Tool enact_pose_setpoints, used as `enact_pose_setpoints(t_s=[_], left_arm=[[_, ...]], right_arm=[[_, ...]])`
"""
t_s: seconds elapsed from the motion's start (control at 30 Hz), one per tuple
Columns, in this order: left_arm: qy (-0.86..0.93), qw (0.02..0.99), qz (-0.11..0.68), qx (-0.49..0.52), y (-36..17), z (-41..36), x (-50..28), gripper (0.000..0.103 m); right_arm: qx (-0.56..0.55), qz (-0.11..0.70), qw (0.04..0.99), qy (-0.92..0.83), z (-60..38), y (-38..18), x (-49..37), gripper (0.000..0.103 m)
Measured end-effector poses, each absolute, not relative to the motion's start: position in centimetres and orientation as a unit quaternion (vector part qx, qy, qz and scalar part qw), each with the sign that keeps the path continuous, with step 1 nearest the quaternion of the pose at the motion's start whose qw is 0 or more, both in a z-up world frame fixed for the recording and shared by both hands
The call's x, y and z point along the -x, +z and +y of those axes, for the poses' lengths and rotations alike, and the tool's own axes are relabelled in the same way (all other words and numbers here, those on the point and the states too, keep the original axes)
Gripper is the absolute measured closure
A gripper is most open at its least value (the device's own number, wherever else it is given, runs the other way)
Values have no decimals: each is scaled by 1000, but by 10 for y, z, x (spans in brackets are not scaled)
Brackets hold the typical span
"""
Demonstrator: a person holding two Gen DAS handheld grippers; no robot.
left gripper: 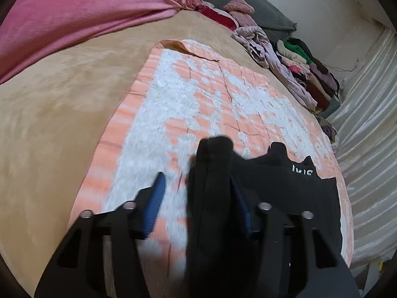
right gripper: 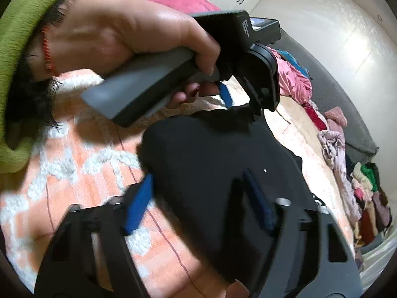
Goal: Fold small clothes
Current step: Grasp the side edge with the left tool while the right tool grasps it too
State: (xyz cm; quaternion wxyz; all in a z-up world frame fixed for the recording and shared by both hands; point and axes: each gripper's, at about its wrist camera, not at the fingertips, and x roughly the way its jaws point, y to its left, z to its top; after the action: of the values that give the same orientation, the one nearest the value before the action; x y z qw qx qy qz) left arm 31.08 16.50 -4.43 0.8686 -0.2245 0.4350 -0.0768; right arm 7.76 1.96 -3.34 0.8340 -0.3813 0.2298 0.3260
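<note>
- One black garment (left gripper: 285,186) lies on one orange-and-white tufted mat (left gripper: 198,94), at the mat's 5 o'clock corner in the left wrist view. It carries one line of white lettering (left gripper: 301,171).
- The mat is spread over one tan bed cover (left gripper: 62,111).
- Left tool (left gripper: 197,181): two blue pads show, one at 7 o'clock and one at 5 o'clock of the garment's raised fold.
- That fold stands between the two pads, against the 5 o'clock one. Bare mat shows between the fold and the 7 o'clock pad, so the tool is spread and not pinching.
- Right tool (right gripper: 198,176): two blue pads again. The black cloth fills the space between them.
- Its 3 o'clock pad lies against the cloth and its 9 o'clock pad sits at the cloth's edge. Whether they bite into it I cannot tell.
- One hand (right gripper: 119,32) shows at 11 o'clock in the right wrist view, wrapped round the left tool's grey handle.
- That hand comes out of one green sleeve (right gripper: 17,74) and has one red thread (right gripper: 46,49) at the wrist.
- Only one blue pad of the left tool shows in that view, just above the garment's far edge.
- One pink blanket (left gripper: 74,17) is bunched at 10 to 11 o'clock on the bed.
- One long heap of mixed clothes (left gripper: 297,69) runs along the bed's edge from 1 to 3 o'clock. The pieces are too jumbled to count.
- One grey cushion (left gripper: 248,0) lies behind the heap at 12 to 1 o'clock.
</note>
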Motion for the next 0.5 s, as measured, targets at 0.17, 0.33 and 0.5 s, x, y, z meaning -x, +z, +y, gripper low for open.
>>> enact_pose_setpoints(t_s=[0.17, 0.33, 0.5], left_arm=[[-88, 859, 439, 248, -53, 170, -317, 73], [-89, 858, 442, 247, -54, 169, -316, 72], [-84, 857, 445, 247, -47, 171, -311, 67]], right_arm=[[307, 233, 853, 352, 7, -17, -81, 95], [279, 255, 853, 360, 2, -19, -89, 95], [300, 242, 855, 346, 2, -18, -82, 84]])
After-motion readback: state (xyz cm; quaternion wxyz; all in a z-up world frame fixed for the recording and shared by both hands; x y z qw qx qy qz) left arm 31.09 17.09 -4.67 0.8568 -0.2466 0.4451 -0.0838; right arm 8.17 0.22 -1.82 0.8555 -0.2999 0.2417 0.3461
